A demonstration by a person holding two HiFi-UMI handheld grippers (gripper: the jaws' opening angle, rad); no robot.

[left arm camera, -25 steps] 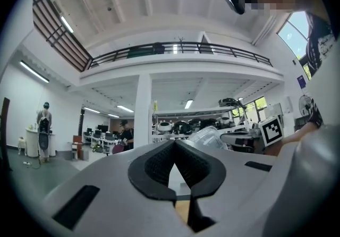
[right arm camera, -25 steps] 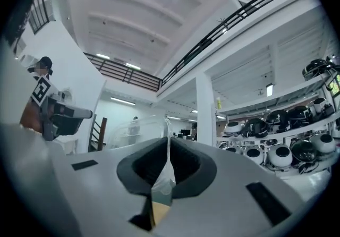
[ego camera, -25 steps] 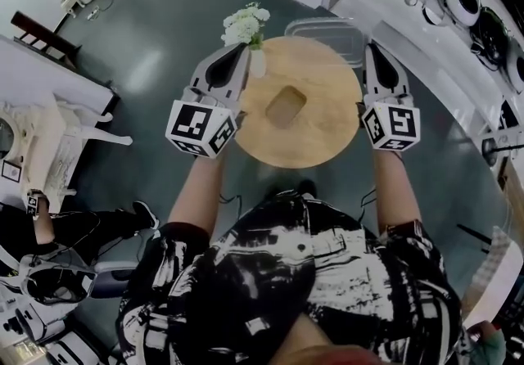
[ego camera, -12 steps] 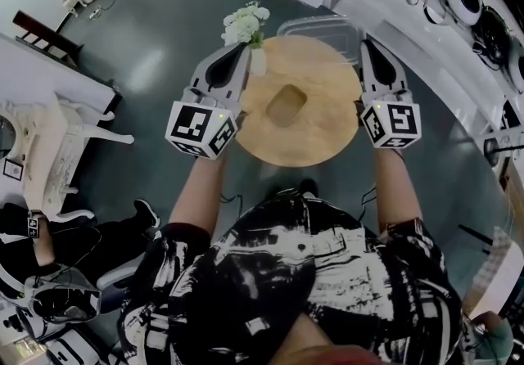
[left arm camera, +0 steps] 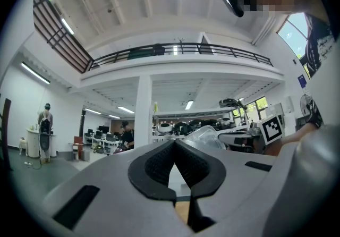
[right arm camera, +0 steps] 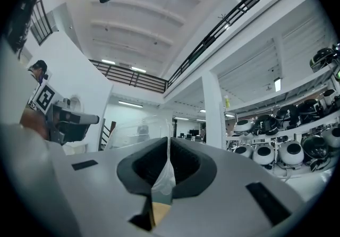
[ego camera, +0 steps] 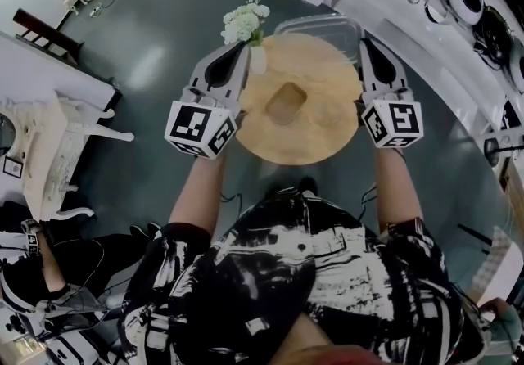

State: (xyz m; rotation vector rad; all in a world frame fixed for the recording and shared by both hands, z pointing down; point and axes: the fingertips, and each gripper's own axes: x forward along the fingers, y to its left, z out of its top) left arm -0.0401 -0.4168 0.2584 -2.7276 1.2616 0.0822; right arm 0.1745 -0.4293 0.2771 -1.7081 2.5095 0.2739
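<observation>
The right gripper is clamped on the thin wall of the clear plastic container, and the clear sheet runs up between its pads. The container is at the far right edge of the round wooden table. The left gripper has its jaws pressed together at the tips with nothing between them. It hangs over the table's far left edge, just beside the vase of white flowers.

Risks, as we judge them:
- The container wall looks thin and flexible. Held at one edge only, it may bend, slip from the pads or swing.
- In the head view the container appears to reach past the table's far edge, so a slip there could send it to the floor.
- The left gripper is close to the vase. A sideways sweep toward the table's middle could tip it.

Limits of view:
- We cannot tell whether the container is empty or lidded, or whether it rests on the table or is lifted off it.
- We cannot identify the tan rectangle at the table's middle. It may be an inset or a flat object.
- Both gripper views point up into the hall, so the table shows only as a sliver of wood below the pads
</observation>
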